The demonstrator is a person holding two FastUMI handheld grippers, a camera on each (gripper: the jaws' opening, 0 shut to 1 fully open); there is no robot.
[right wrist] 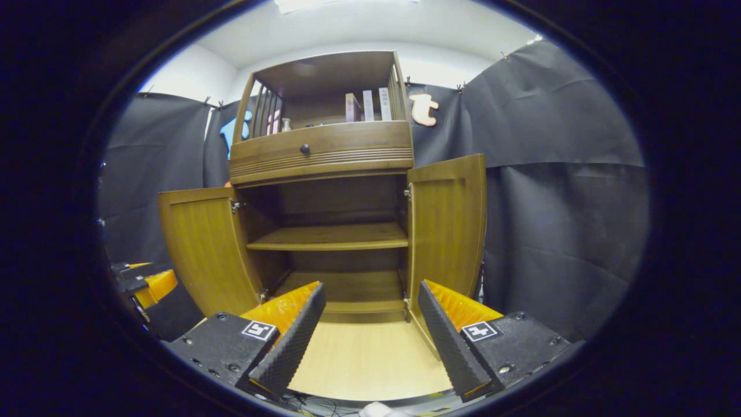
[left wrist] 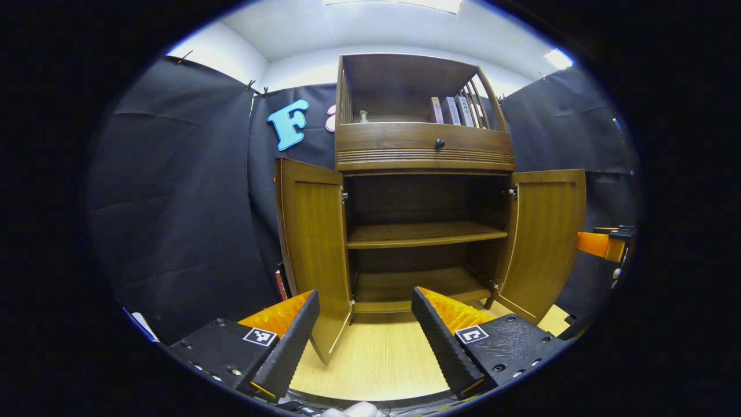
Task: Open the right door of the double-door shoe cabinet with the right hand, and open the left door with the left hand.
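Standing open beyond fingers (left wrist: 440, 341): doors (left wrist: 315, 243).

A few books (left wrist: 452, 110) stand upright in the open top compartment, toward 1 o'clock in the left gripper view, leaning against the slatted side. A small bottle (left wrist: 363, 116) sits apart from them, deeper in at 12 o'clock. Below them a drawer (left wrist: 425, 146) with a dark round knob (left wrist: 439, 143) is closed. Pale wooden floor (left wrist: 382, 359) spreads at 6 o'clock.

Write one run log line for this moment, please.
left door: open | right door: open | left tool: open, free | right tool: open, free
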